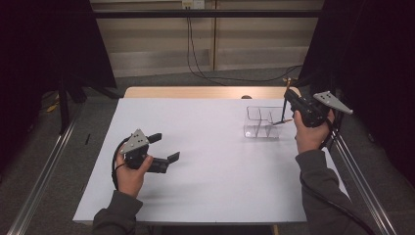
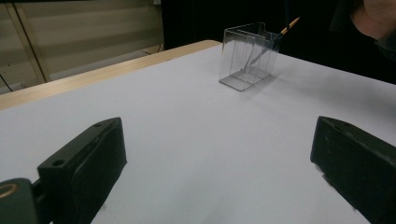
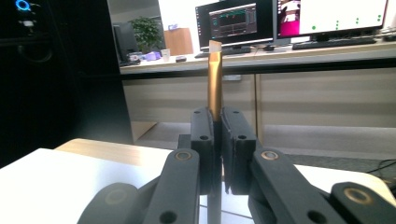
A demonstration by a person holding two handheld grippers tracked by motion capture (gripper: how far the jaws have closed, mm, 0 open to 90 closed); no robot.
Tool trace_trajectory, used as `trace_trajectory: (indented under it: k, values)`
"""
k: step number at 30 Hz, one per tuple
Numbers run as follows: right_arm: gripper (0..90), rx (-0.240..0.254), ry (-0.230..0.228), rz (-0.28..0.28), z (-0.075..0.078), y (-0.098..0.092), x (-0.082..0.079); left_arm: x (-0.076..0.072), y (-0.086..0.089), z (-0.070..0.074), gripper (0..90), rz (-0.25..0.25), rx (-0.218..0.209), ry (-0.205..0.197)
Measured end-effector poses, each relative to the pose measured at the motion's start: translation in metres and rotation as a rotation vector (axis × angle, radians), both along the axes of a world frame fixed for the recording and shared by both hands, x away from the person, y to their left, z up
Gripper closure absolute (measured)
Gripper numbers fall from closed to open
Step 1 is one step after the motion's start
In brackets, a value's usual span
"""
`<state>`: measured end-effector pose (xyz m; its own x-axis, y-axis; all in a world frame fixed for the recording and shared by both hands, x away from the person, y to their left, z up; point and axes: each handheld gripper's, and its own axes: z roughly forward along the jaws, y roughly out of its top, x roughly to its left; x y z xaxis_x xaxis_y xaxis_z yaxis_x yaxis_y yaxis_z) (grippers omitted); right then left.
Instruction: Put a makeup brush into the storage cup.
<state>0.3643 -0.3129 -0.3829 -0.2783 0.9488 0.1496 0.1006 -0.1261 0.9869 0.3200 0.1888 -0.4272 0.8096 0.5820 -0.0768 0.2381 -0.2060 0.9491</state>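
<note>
My right gripper (image 1: 288,97) is held above the right end of a clear divided box (image 1: 262,122). It is shut on a thin golden-brown stick (image 3: 215,84) with a pale tip, which rises straight out of the closed jaws (image 3: 218,116). The stick's thin dark lower part (image 1: 283,113) hangs down toward the box. In the left gripper view a thin stick with an orange end (image 2: 287,27) leans in the box (image 2: 245,56). My left gripper (image 1: 166,147) rests low at the left of the white table, open with nothing between its fingers (image 2: 219,158).
The white tabletop (image 1: 210,161) has a wooden strip along its far edge (image 1: 195,92). Black curtains stand on both sides. Metal rails run along the floor at left and right. Cables hang on the back wall.
</note>
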Motion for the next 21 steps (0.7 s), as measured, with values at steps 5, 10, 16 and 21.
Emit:
trace_trajectory:
  k: [5, 10, 16, 21]
  values:
    - [84.9, -0.011, 0.003, 0.004, 0.0, 0.001, 0.004, -0.001, 0.0, 0.001, 3.1, 0.018, 0.014, 0.002]
    - [84.9, -0.011, 0.003, 0.002, -0.003, 0.002, 0.007, 0.0, 0.001, 0.001, 3.1, 0.019, 0.021, -0.002]
    - [84.9, -0.007, 0.014, 0.0, -0.009, 0.003, 0.013, 0.0, 0.001, 0.0, 3.1, 0.015, 0.014, 0.004]
    - [84.9, -0.014, 0.032, -0.004, -0.013, 0.003, 0.019, 0.001, 0.002, -0.001, 3.1, 0.004, 0.008, 0.004]
